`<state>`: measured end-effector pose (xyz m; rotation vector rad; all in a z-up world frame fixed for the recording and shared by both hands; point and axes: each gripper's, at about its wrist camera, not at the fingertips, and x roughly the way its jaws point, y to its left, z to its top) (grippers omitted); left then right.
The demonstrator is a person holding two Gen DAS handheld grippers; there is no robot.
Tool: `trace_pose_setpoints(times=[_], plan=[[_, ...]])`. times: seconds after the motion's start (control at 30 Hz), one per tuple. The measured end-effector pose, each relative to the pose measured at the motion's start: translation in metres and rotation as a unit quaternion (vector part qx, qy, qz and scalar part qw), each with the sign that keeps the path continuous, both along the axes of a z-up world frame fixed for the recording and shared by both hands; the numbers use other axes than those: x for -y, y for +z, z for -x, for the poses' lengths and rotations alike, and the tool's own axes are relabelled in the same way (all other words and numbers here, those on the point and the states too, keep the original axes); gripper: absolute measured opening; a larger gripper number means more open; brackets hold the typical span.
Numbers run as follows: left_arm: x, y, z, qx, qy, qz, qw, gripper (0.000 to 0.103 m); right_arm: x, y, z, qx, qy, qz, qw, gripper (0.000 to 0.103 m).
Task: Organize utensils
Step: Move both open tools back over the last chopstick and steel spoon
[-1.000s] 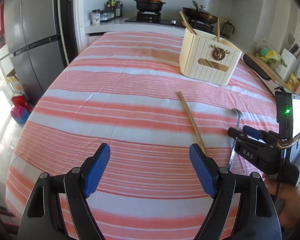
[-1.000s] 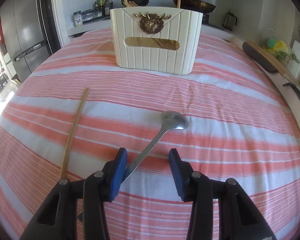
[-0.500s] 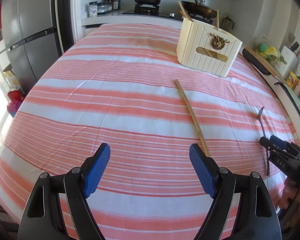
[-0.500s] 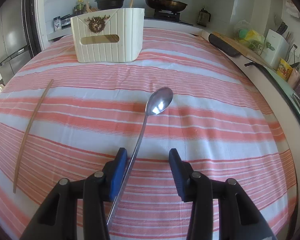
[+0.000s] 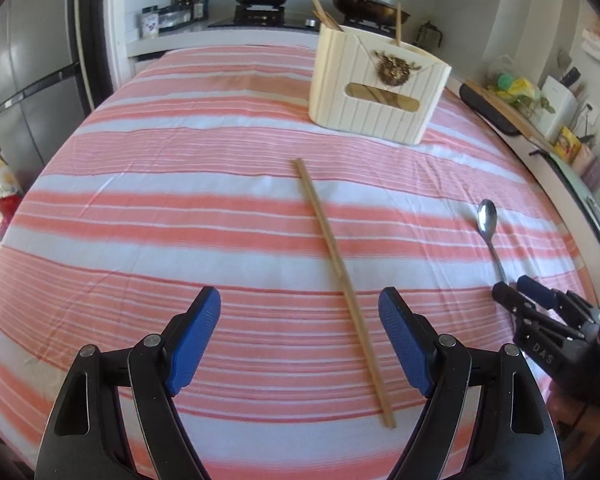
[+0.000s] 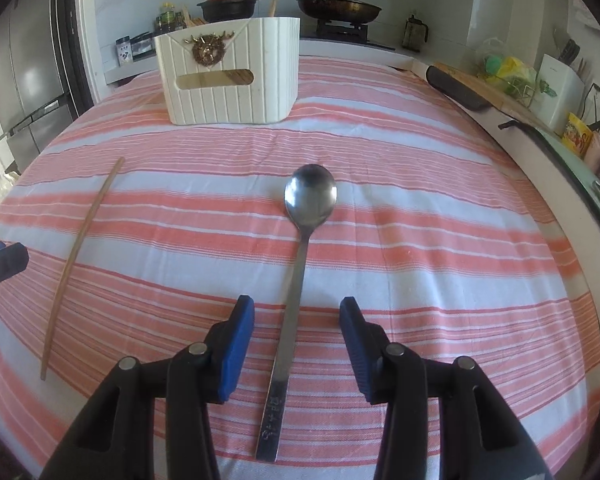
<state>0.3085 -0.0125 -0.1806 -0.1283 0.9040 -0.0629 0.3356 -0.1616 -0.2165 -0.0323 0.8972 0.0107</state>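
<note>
The left gripper (image 5: 300, 336) stood wide open, the chopstick (image 5: 340, 276) lying between its pads, right of centre. The right gripper (image 6: 297, 338) was open, untouching, around the spoon (image 6: 300, 256) handle (mid-frame). The cream holder (image 6: 230, 72) sat upper left.

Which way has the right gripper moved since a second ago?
Yes, the right gripper went rightward: the utensil holder slid from centre to left in its view.
</note>
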Motion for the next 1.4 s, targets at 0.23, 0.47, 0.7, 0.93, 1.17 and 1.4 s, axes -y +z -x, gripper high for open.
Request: trace_pose_setpoints(times=[0.23, 0.47, 0.7, 0.93, 1.17, 1.4], plan=[[0.038, -0.025, -0.003, -0.011, -0.029, -0.074, 0.9967, 0.084, 0.004, -0.001, 0.002, 0.005, -0.005, 0.004, 1.000, 0.045], [0.018, -0.025, 0.002, -0.015, -0.016, -0.085, 0.9961, 0.089, 0.006, -0.002, 0.005, 0.016, -0.007, -0.003, 1.000, 0.046], [-0.010, -0.028, 0.007, -0.019, 0.008, -0.081, 0.9965, 0.092, 0.007, -0.003, 0.006, 0.019, -0.007, -0.003, 1.000, 0.046], [-0.023, -0.029, 0.009, -0.019, 0.013, -0.072, 0.9971, 0.094, 0.007, -0.003, 0.007, 0.019, -0.007, -0.001, 1.000, 0.046], [-0.029, -0.031, 0.010, -0.019, 0.002, -0.063, 0.9978, 0.097, 0.007, -0.003, 0.006, 0.018, -0.008, -0.003, 1.000, 0.046], [-0.031, -0.028, 0.015, -0.019, -0.022, -0.051, 0.9983, 0.098, 0.006, -0.003, 0.006, 0.018, -0.009, -0.002, 1.000, 0.046]])
